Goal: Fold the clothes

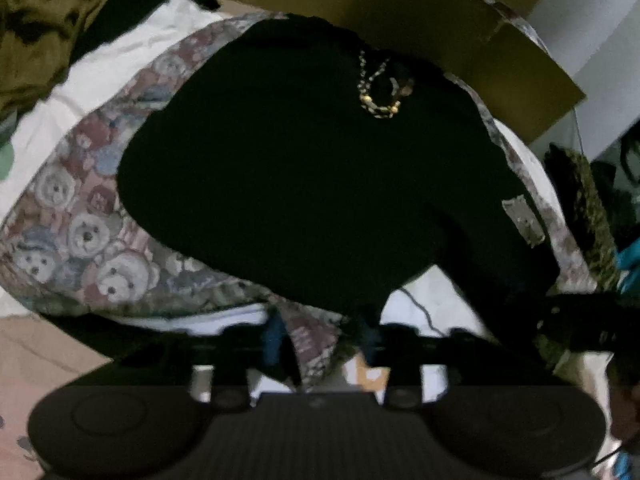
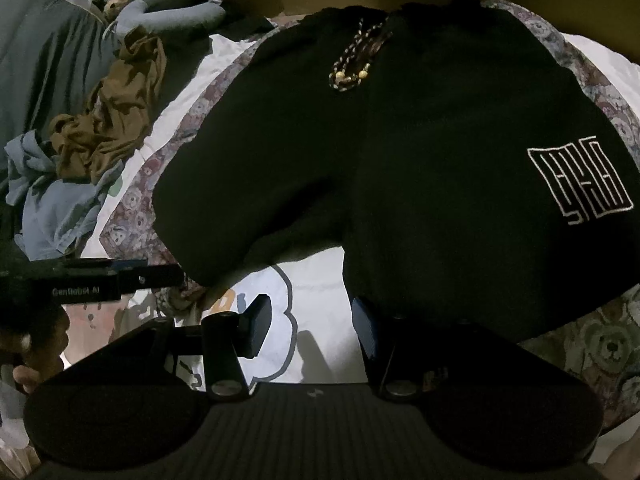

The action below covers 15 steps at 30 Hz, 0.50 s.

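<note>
Black shorts (image 1: 304, 168) with teddy-bear patterned side panels (image 1: 80, 216) lie flat on a white sheet, waistband far from me, a beaded drawstring (image 1: 380, 92) at the waist. My left gripper (image 1: 320, 340) sits at the near hem, with the bunched patterned hem filling the gap between its blurred fingers. In the right wrist view the shorts (image 2: 400, 160) show a white line logo (image 2: 580, 184). My right gripper (image 2: 310, 332) stands open at the other leg's hem; one finger (image 2: 366, 332) touches the black edge, the other finger (image 2: 256, 328) is over bare sheet. The left gripper (image 2: 160, 276) shows at the left.
A cardboard box (image 1: 400, 8) borders the far side of the shorts. A heap of brown and blue clothes (image 2: 100, 132) lies to the left, and an olive garment (image 1: 40, 20) at the far left. The white printed sheet (image 2: 320, 280) shows between the legs. A hand (image 2: 36, 344) holds the left gripper.
</note>
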Each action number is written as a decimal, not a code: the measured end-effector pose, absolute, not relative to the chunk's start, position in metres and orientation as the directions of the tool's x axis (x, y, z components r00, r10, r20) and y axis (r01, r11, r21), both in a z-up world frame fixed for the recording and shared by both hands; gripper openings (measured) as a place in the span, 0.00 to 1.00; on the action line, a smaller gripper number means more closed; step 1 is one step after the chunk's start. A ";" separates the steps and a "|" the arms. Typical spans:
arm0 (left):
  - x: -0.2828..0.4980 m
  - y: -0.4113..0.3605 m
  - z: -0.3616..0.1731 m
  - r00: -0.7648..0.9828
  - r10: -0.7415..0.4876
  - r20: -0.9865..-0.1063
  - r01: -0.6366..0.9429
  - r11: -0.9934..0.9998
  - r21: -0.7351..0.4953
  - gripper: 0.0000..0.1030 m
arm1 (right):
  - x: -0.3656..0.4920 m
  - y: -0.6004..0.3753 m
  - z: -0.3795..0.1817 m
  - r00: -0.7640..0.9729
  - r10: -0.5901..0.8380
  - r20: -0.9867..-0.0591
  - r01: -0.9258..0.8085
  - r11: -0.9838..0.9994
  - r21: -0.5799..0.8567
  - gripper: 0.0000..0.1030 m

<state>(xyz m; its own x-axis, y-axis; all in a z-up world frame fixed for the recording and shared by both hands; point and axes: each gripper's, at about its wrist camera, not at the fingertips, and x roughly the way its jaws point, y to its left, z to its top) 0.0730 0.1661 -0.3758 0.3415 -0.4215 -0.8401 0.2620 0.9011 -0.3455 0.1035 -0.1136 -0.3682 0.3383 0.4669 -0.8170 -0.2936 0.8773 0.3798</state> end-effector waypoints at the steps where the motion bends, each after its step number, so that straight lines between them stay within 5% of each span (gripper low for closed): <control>1: 0.075 0.170 -0.376 0.340 -0.430 -0.836 0.244 0.899 -0.363 0.08 | 0.104 -0.113 -0.368 0.338 0.467 -0.817 -0.294 0.877 0.380 0.51; 15: 0.116 0.210 -0.366 0.454 -0.396 -0.798 0.089 0.912 -0.401 0.01 | 0.103 -0.111 -0.371 0.325 0.464 -0.824 -0.298 0.877 0.376 0.51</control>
<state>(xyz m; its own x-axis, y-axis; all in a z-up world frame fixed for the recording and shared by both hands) 0.1165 0.2105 -0.3663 0.4545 -0.3957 -0.7980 0.0892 0.9116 -0.4012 0.1026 -0.1111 -0.3705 0.3251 0.4641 -0.8240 -0.2983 0.8772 0.3763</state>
